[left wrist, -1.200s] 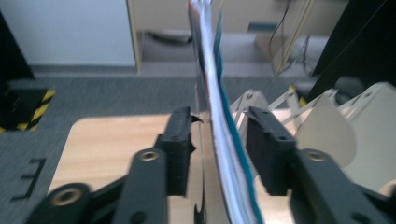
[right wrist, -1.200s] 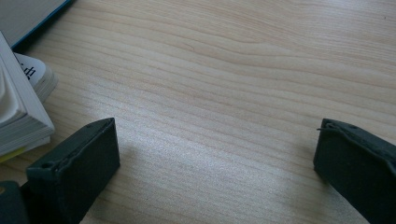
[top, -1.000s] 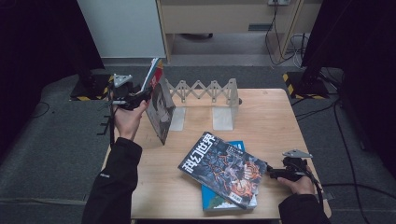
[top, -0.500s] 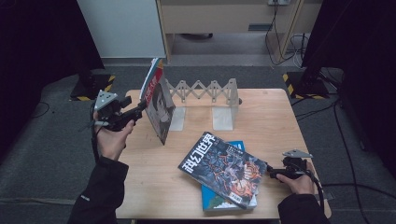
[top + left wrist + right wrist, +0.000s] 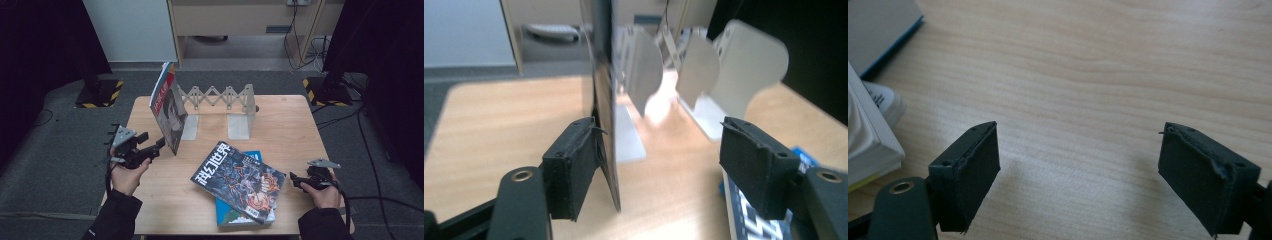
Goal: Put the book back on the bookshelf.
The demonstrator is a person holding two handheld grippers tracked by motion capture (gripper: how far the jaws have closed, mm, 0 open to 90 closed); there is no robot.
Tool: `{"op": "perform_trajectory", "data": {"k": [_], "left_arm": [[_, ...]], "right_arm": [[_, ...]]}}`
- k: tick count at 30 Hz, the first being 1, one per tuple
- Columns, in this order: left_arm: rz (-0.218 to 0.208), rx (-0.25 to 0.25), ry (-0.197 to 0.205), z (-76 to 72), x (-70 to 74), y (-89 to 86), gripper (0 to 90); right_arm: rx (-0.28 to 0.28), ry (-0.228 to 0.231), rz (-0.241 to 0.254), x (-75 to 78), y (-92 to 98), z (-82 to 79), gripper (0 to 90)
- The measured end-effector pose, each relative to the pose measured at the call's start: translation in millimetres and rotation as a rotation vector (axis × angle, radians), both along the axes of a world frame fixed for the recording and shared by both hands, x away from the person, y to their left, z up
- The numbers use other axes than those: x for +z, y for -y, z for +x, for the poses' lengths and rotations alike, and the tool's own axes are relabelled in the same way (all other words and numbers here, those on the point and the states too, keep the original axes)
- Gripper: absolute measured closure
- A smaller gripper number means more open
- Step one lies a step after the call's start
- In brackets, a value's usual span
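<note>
The upright magazine [image 5: 169, 111] stands on its lower edge at the back left of the worktop [image 5: 295, 135], leaning against the left plate of a pale expanding book rack [image 5: 220, 107]. Its cover faces the person's left and front; it carries a face and red characters near the top, too small to read. Its long axis runs up and down, tilted a little, with the top edge tipped away towards the far left.

The left tongs [image 5: 150, 148] are held at the worktop's left edge, just in front of that magazine's lower corner, jaws wide apart and clamped on nothing. In the left gripper view the magazine's edge [image 5: 606, 125] sits right beside the left-hand jaw, with the rack's rounded plates [image 5: 696, 67] behind.

Nearer the front, a second magazine [image 5: 239, 181] lies flat and askew, its cover reading 科幻世界 in large white characters; its long axis runs from the worktop's middle towards the front right. It rests on a blue book [image 5: 240, 217] that juts out beneath.

The right tongs [image 5: 296, 181] rest low at the front right, just beside the flat magazine's right edge. In the right gripper view they are spread open [image 5: 1078, 175] over bare wood.
</note>
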State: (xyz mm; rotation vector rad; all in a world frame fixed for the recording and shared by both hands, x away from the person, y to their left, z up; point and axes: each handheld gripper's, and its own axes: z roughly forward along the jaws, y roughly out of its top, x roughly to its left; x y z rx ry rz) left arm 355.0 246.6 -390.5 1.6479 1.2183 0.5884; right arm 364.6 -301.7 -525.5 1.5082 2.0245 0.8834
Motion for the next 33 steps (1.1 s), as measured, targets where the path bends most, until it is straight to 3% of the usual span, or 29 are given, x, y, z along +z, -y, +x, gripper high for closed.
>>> {"op": "perform_trajectory", "data": {"k": [7,9,13,16,21,29,33], "left_arm": [[-0.010,-0.056,-0.071,-3.8,-35.6,12.2,28.2],[0.004,-0.079,-0.099,-3.1,-43.6,16.3,28.0],[-0.013,-0.107,-0.146,-3.3,-57.9,23.2,27.2],[0.002,-0.127,-0.171,-2.2,-67.1,27.6,26.4],[0.005,-0.167,-0.198,0.1,-78.8,36.0,26.1],[0.032,-0.256,-0.259,7.3,-95.1,61.6,26.9],[0.018,-0.291,-0.293,9.2,-101.1,70.0,26.9]], "right_arm": [[-0.030,0.085,0.032,16.6,-1.6,-4.3,21.2],[-0.023,0.104,0.050,21.4,-3.3,-6.0,22.2],[-0.010,0.132,0.108,31.6,-8.1,-10.8,23.4],[0.006,0.153,0.117,37.1,-12.1,-13.8,24.0],[0.069,0.135,0.152,37.6,-21.8,-17.9,24.5],[0.118,0.121,0.165,37.4,-38.2,-21.3,25.1],[0.143,0.101,0.171,35.6,-46.4,-22.0,26.0]]}}
